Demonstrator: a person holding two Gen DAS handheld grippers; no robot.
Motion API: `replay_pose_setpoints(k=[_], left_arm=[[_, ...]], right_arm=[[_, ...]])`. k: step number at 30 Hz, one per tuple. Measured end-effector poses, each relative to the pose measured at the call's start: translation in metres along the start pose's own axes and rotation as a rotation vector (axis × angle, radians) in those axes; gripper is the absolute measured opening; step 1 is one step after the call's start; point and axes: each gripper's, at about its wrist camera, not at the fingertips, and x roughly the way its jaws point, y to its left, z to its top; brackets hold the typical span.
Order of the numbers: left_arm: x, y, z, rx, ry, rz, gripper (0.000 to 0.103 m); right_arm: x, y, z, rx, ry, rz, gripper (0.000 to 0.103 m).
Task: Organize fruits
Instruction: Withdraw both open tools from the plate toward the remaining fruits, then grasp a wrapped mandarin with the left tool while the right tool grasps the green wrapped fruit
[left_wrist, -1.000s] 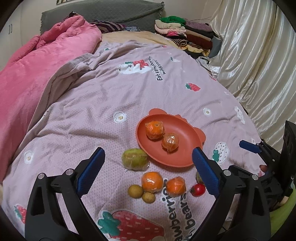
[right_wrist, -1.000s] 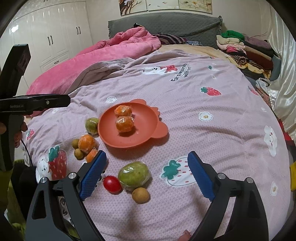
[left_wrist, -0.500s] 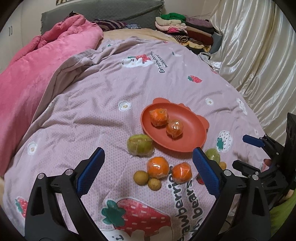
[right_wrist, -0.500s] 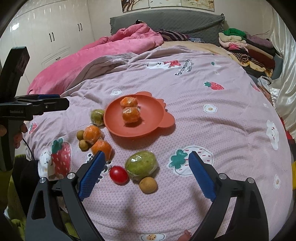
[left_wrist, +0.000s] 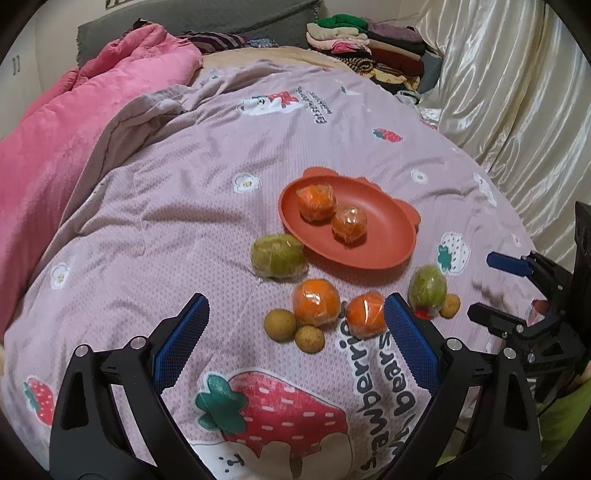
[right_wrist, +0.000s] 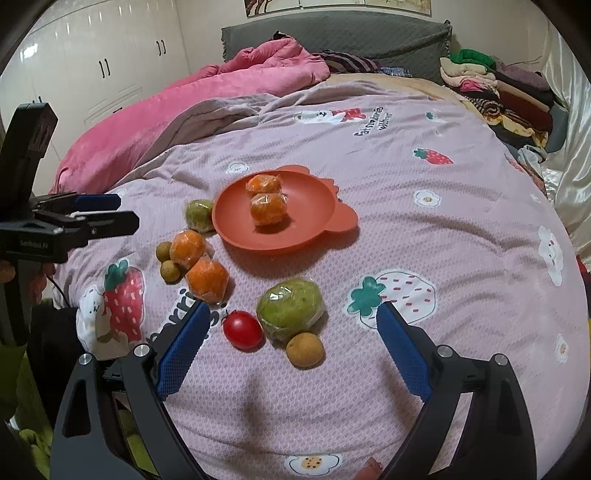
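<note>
Since 1 s ago both grippers have pulled back from the fruit: in both wrist views the pile now sits farther up the frame, and more of the strawberry print shows near the fingers. Biggest thing is the bedspread, pink w/ strawberry print, which carries everything. On it sits the plate, orange-red w/ ears, holding 2 wrapped oranges. Off the plate: a wrapped green fruit in front, another touching the plate's left rim, 2 more wrapped oranges side by side, then 3 small brown fruits and a red tomato. Step looks like the approach before the next pick; 2 of the fruits are plated, the rest aren't. Next move prob. calls for lowering onto one loose fruit, fingers straddling it, closing gently as the wrap looks slippery. Left gripper hovers above the cloth w/ fingers spread wide, holding nothing, oranges just ahead. Right gripper is likewise wide, empty, pointed at the tomato and the green fruit.
</note>
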Motion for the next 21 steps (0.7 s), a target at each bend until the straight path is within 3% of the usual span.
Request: replay_pose_setpoints(k=[11, 21], left_arm=[[0.015, -0.004, -0.014, 0.023, 0.036, 0.02, 0.089], [0.032, -0.008, -0.015, 0.043, 0.073, 0.003, 0.067]], right_arm=[[0.006, -0.002, -0.009, 0.005, 0.019, 0.011, 0.091], [0.014, -0.009, -0.01, 0.002, 0.034, 0.014, 0.091]])
